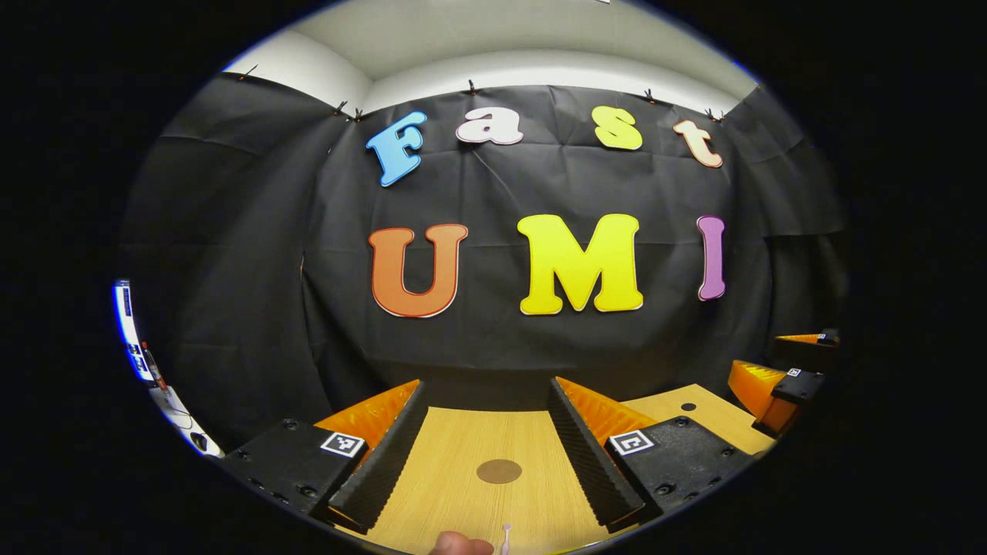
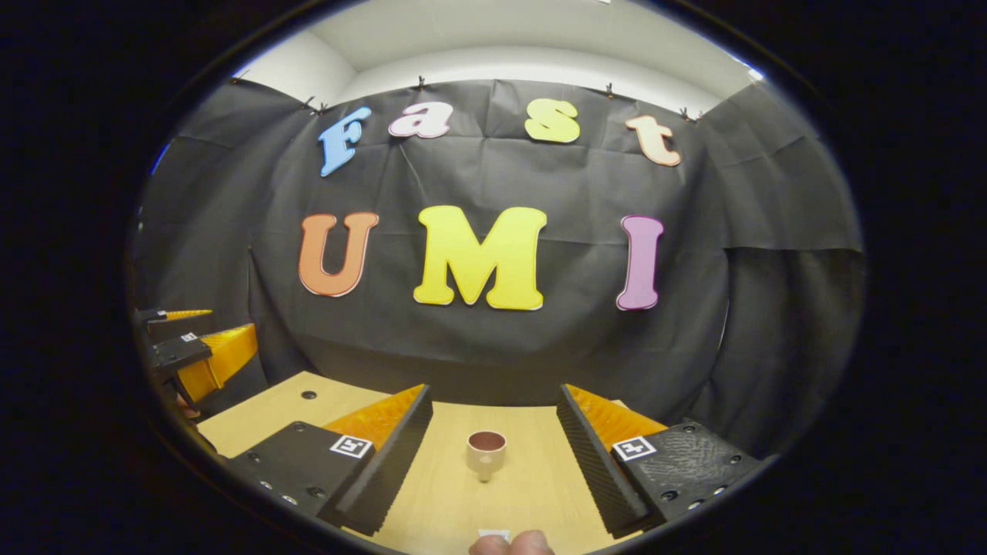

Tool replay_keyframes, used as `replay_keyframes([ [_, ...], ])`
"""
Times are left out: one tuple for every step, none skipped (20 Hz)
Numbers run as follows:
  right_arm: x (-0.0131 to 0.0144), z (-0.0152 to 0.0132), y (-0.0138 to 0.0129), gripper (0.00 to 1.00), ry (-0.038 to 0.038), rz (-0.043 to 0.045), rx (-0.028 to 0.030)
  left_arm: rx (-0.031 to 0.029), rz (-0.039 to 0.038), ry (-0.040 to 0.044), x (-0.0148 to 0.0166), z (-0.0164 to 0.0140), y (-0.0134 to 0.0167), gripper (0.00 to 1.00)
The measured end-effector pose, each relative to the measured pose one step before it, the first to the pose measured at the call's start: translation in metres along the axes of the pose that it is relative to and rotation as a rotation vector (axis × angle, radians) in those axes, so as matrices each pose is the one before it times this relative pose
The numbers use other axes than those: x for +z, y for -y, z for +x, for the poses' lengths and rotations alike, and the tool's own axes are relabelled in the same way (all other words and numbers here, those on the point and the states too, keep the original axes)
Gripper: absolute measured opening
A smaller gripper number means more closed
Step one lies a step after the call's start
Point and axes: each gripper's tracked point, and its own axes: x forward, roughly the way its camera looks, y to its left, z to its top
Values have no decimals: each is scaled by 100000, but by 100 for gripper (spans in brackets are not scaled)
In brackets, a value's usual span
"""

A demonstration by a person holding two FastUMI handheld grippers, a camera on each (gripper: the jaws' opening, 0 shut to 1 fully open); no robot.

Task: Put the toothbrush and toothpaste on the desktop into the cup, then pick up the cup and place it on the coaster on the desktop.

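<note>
In the left gripper view my left gripper (image 1: 487,408) stands open over the wooden desktop (image 1: 463,493). A round brown coaster (image 1: 499,471) lies flat between its fingers, untouched. The pale head of the toothbrush (image 1: 506,535) pokes in at the bottom edge beside a person's fingertip (image 1: 460,546). In the right gripper view my right gripper (image 2: 494,408) is open too. A small beige cup (image 2: 486,453) stands upright between its fingers, apart from both. A white end of what seems to be the toothpaste (image 2: 493,533) lies at the bottom edge, next to fingertips (image 2: 510,544).
The booth's black cloth wall rises just behind the desktop's far edge. The right gripper (image 1: 783,385) hangs at the far right of the left gripper view. At the far left of the right gripper view is the left gripper (image 2: 197,354). The desktop has a small dark hole (image 2: 308,395).
</note>
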Motion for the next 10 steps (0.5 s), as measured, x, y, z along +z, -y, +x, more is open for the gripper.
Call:
replay_keyframes([
  [-247, -25, 263, 96, -934, -548, -300, -343, -447, -49, -110, 200, 90, 99],
  [-449, -18, 273, 96, -1157, -988, -414, -711, -364, -515, -320, 171, 155, 99],
  [-405, 31, 241, 96, -1380, -560, -187, -162, 99, -1041, -523, 157, 73, 99],
  [-560, 87, 161, 96, -1733, -106, -67, -186, 172, -1403, -622, -109, -31, 99],
  [-681, 91, 220, 96, -2115, 98, -144, -453, 190, -1433, -590, 16, 123, 99],
  [-817, 49, 168, 96, -2977, 30, 141, -333, 304, -1189, -393, -32, 7, 99],
  [-769, -35, 124, 96, -2717, -216, 124, -207, -40, -1058, -584, -64, -84, 99],
  [-969, 123, 229, 96, -3111, -220, 137, -451, -32, -1121, -417, -73, 59, 99],
  [-909, 18, 173, 96, -3048, -186, 211, -144, 148, -1285, -531, -94, -111, 99],
  [-991, 42, 260, 96, -3446, -231, -50, -277, 359, -1644, -540, -61, -43, 99],
])
